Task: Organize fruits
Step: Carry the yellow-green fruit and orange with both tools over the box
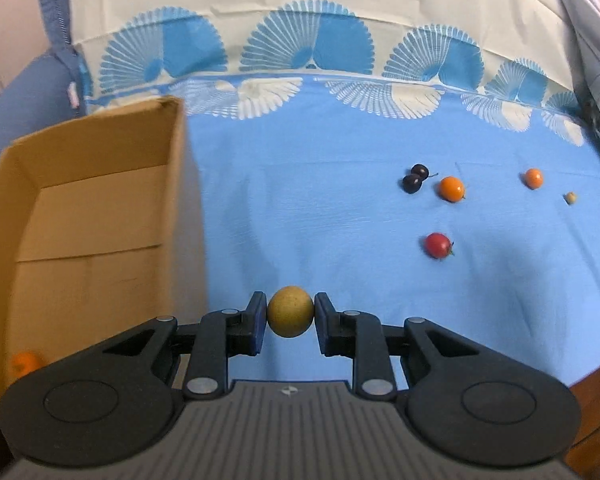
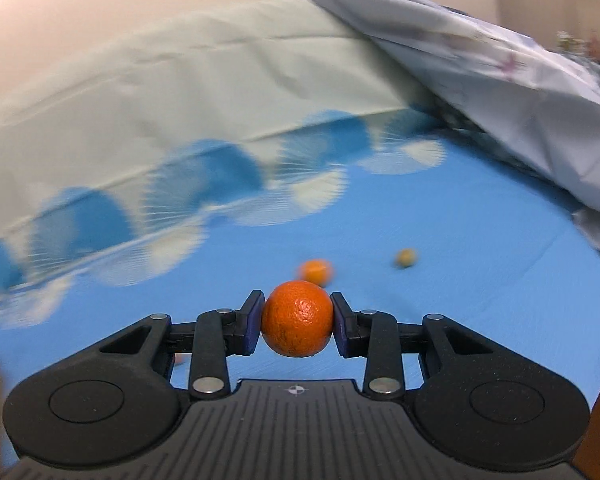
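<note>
Two fruits are held at once. A yellowish-green fruit [image 1: 290, 311] is pinched between the pads of the left tongs [image 1: 290, 316], which are closed down to its width, at lower centre of the left view. An orange [image 2: 297, 319] is clamped in the right tongs [image 2: 297, 320], opened only as wide as the fruit, at lower centre of the right view.

A cardboard box [image 1: 100, 216] stands open at the left of the left view, with one orange fruit [image 1: 25, 363] seen dimly in its near corner. On the blue cloth [image 1: 320, 208] at the right of that view are left two dark fruits [image 1: 415, 178] touching each other, an orange one [image 1: 452, 189] just beside them, a red one [image 1: 438, 245] below, and another orange one [image 1: 533, 178] further right.

Dropping the yellowish-green fruit into the box appears to be the step in hand. It would be done well if the fruit were carried over the box wall without brushing the cardboard, lowered near the bottom, and released only then, so that rolling or bruising is avoided. The grip on both fruits should be kept light but steady, since round skins slip easily.
</note>
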Demonstrator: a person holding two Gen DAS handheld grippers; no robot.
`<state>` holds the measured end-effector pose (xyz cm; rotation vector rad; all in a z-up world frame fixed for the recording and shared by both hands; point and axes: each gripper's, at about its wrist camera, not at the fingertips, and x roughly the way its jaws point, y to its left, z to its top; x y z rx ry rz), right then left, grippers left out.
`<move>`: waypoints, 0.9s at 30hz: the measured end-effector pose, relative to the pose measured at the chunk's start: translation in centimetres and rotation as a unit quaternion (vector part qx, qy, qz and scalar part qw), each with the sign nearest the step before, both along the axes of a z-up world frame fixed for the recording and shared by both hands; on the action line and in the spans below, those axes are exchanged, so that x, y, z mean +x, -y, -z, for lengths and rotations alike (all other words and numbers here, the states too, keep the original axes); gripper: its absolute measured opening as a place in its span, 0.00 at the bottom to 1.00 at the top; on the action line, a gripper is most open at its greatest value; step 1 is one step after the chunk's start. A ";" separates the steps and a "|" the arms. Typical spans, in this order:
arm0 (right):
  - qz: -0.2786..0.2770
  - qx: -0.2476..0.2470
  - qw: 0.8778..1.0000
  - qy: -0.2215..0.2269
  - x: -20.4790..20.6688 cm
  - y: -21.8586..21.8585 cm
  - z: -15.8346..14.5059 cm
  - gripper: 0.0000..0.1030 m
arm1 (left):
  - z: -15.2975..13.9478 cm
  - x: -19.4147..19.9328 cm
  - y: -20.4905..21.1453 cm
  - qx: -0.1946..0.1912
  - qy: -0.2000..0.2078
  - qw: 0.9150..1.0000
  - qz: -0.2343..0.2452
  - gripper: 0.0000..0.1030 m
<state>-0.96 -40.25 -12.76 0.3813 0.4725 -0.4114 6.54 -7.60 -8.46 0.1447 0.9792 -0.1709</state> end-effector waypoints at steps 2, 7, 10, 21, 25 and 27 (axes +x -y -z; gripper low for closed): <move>-0.035 0.009 0.999 0.012 -1.3 -3.7 -1.8 0.36 | -1.1 -1.4 -1.3 0.009 0.002 1.000 -0.004 0.28; -0.121 0.029 0.992 0.024 -4.0 -12.2 -4.9 0.36 | -3.6 -4.9 -5.9 0.008 0.017 1.000 -0.019 0.27; -0.175 0.030 0.984 0.020 -5.5 -17.3 -6.1 0.36 | -4.8 -7.3 -9.1 0.000 0.025 0.999 -0.036 0.28; -0.308 0.018 0.951 0.018 -10.1 -30.1 -8.2 0.36 | -7.0 -13.8 -18.2 -0.022 0.037 0.994 -0.099 0.27; -0.323 0.005 0.946 0.007 -11.2 -31.5 -8.3 0.36 | -7.1 -15.1 -20.1 -0.042 0.043 0.991 -0.116 0.27; -0.323 0.000 0.947 0.006 -11.6 -31.8 -8.5 0.36 | -7.1 -15.3 -20.6 -0.050 0.042 0.991 -0.120 0.27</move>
